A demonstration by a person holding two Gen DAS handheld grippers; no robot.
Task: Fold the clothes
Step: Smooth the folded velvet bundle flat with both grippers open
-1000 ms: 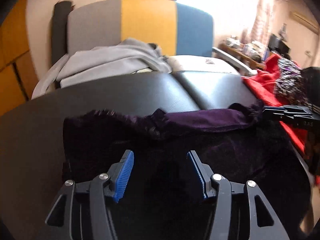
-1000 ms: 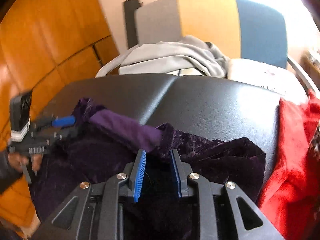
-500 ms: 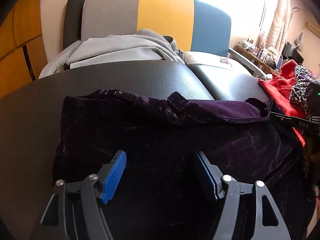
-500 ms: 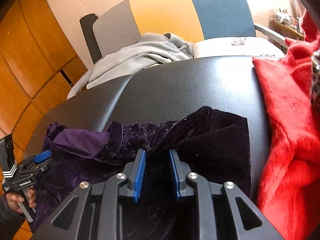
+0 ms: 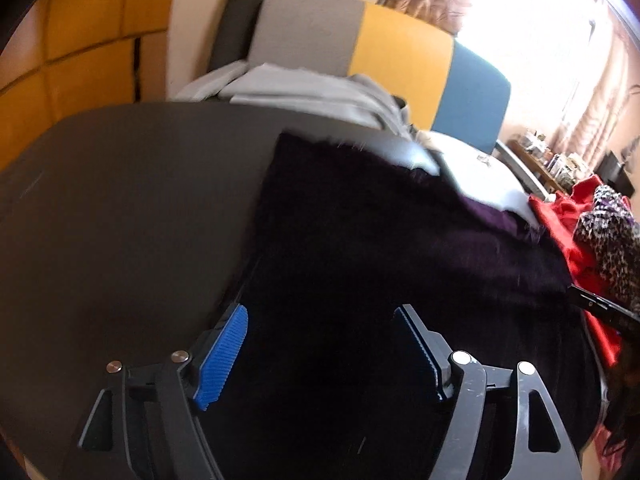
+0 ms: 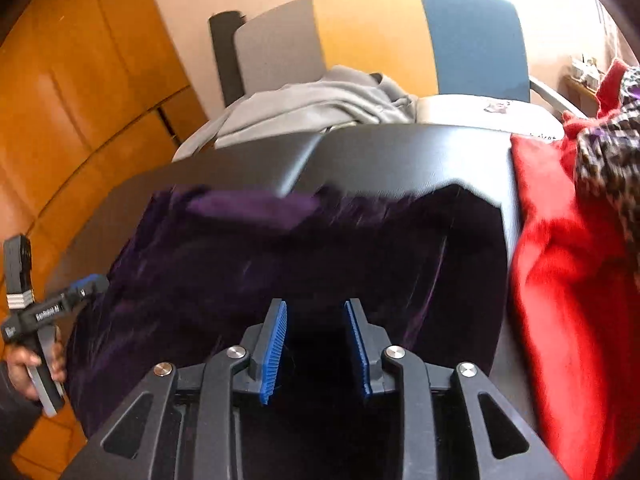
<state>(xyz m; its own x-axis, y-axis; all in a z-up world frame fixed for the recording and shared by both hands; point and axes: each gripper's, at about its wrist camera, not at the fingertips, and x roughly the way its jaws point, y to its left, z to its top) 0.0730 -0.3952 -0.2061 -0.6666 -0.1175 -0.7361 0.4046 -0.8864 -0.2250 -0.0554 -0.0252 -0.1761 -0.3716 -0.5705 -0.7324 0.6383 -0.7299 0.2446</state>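
A dark purple velvet garment (image 5: pixel 380 248) lies spread on the black padded table (image 5: pixel 120 200); it also shows in the right wrist view (image 6: pixel 300 260). Its far edge is turned over and shows a lighter purple lining (image 6: pixel 256 208). My left gripper (image 5: pixel 320 344) is open over the garment's near left part, and its blue pads hold nothing. My right gripper (image 6: pixel 316 344) is open with a narrower gap, low over the garment's near edge. The left gripper also shows in the right wrist view (image 6: pixel 86 286), at the garment's left edge.
A red garment (image 6: pixel 560 280) and a leopard-print one (image 6: pixel 608 152) lie heaped at the table's right side. A grey garment (image 6: pixel 320 100) lies on the grey, yellow and blue chair (image 6: pixel 380 36) behind the table. Orange wooden panels (image 6: pixel 80 100) stand at left.
Both grippers have drawn back toward the near edge. The garment now lies flatter and more spread out, with the turned-over fold pushed farther away. The right gripper's gap has widened a little.
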